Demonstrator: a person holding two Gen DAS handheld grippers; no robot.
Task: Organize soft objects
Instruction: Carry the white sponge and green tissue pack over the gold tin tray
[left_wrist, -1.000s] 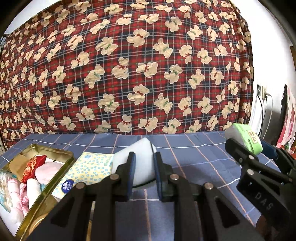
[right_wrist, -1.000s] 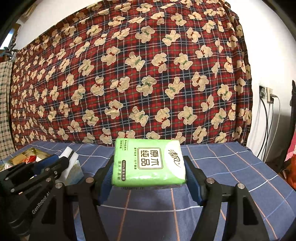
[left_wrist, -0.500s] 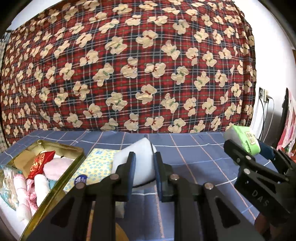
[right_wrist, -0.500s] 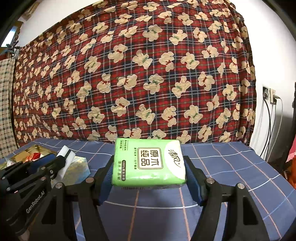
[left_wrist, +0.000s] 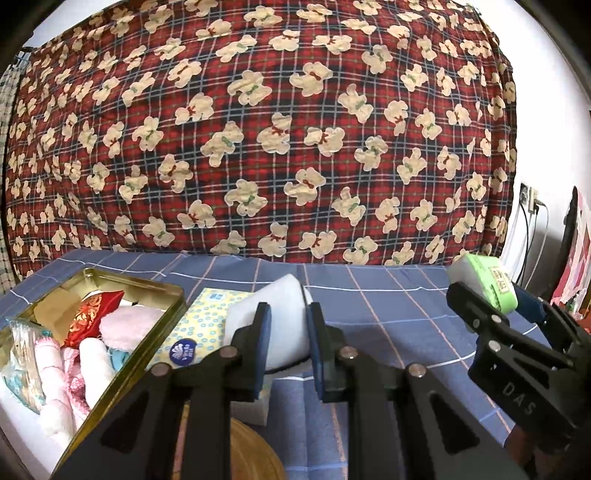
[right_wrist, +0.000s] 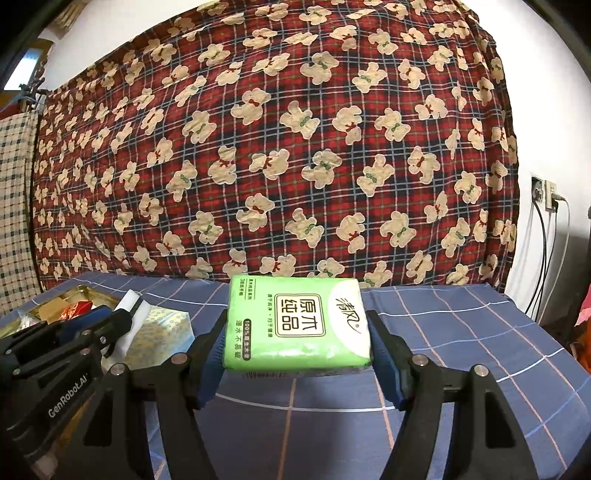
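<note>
Far left: your gold tin (left_wrist: 168, 295) holds a red embroidered pouch (left_wrist: 92, 314) and pink and white plush pieces (left_wrist: 125, 326). Beside it, a yellow-patterned tissue pack (left_wrist: 201, 325) with a blue round logo, text unreadable. Your left gripper (left_wrist: 286, 334), stamped "GenRobot.AI" in the right wrist view, is level and clamped on a white sponge block (left_wrist: 280, 314) between its blue pads. To the right, your right gripper (right_wrist: 297, 349), marked "DAS", pinches a green tissue pack (right_wrist: 297, 325) reading "清风 原木纯品" by both sides, above the blue checked cloth (right_wrist: 461, 332).
</note>
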